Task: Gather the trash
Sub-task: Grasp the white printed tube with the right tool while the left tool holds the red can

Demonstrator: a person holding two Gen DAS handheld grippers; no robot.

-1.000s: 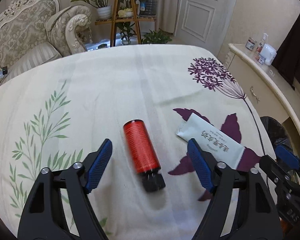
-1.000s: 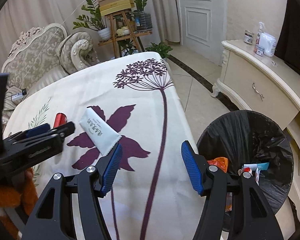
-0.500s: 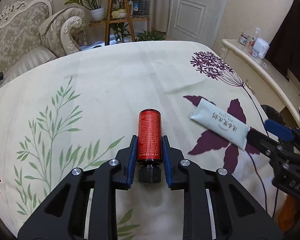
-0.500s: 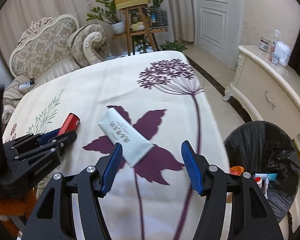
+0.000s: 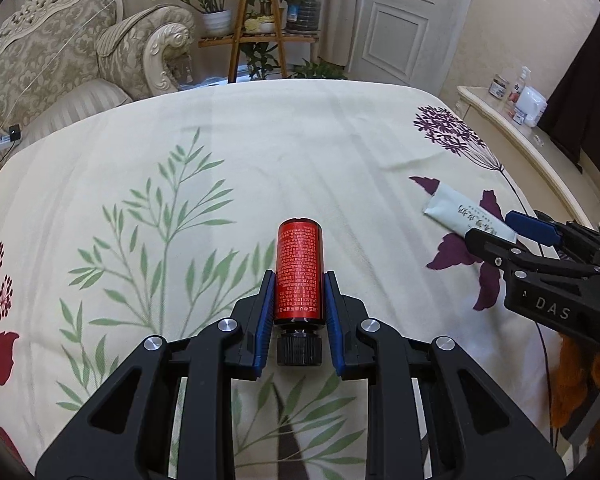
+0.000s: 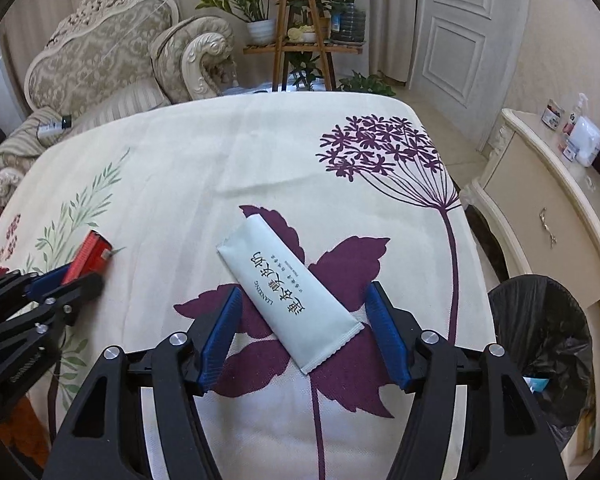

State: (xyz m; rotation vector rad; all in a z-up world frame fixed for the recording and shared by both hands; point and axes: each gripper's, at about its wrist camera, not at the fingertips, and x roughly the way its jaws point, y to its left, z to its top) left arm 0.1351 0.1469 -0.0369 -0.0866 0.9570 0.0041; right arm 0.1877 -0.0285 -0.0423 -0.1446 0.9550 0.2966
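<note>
A red bottle with a black cap lies lengthwise between the blue pads of my left gripper, which is shut on it above the flowered tablecloth. In the right wrist view the same red bottle shows at the left, in the left gripper. A pale green sachet with dark print lies flat on the cloth. My right gripper stands open astride the sachet's near end, pads clear of it. From the left wrist view the sachet lies at the right, under the right gripper.
A bin lined with a black bag stands on the floor right of the table, with some rubbish inside. A cream sideboard carries bottles behind it. A sofa and a wooden plant stand stand beyond the table's far edge.
My left gripper closed on the red bottle, which now points straight along the fingers. My right gripper moved left from the bin side until its open jaws came astride the sachet.
</note>
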